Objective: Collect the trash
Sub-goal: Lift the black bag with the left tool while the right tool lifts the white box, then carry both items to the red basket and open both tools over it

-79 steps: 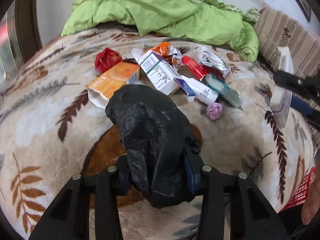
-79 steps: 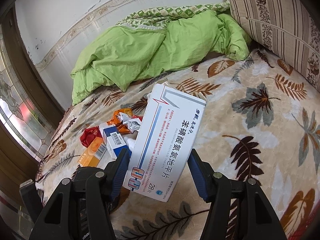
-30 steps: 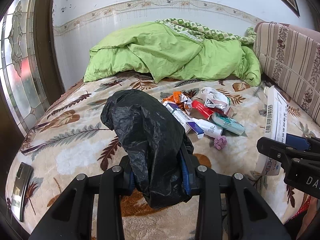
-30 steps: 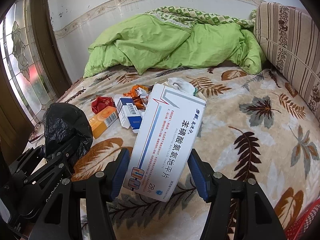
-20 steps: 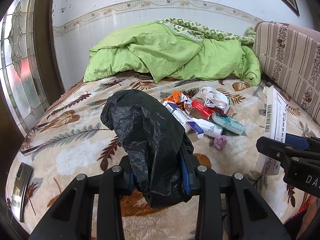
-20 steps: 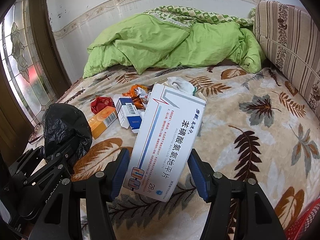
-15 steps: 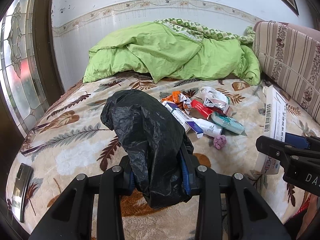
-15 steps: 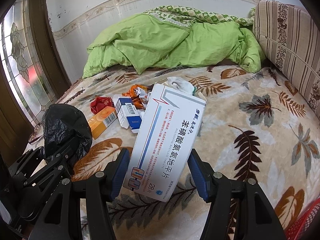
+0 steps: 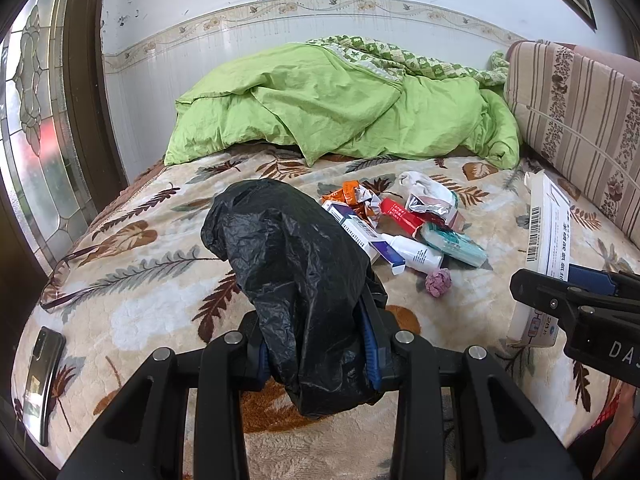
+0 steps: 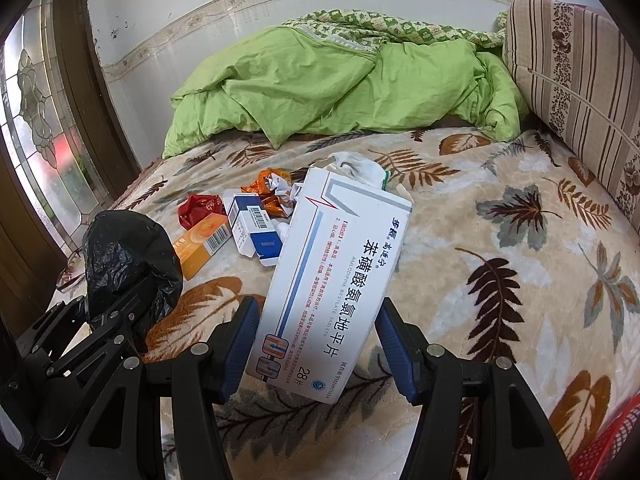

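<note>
A: Between the pads of the right gripper (image 10: pixel 316 340) sits the white medicine box (image 10: pixel 336 288), clamped across its width and tilted up off the blanket (image 10: pixel 500 240). Over the past couple of seconds both hands have pulled back from the pile and stopped; nothing has shifted in the last second.

B: And the left gripper (image 9: pixel 316 356)?

A: Squeezed almost fully together on the black trash bag (image 9: pixel 292 272), which bunches up ahead of its fingers. Its mouth isn't visibly open.

B: So the box is picked but not binned.

A: That's my read. From the right claw, the bag hangs off to its left, close by, so the drop looks like the next step, though someone will likely need to spread the bag first.

B: What's left?

A: Ahead of the left claw, past the bag: the blue-and-white carton (image 9: pixel 356 232), red tube (image 9: pixel 400 214), teal packet (image 9: pixel 454 244), pink wad (image 9: pixel 438 283). The orange box (image 10: pixel 204 242) lies forward and left of the right claw.
</note>
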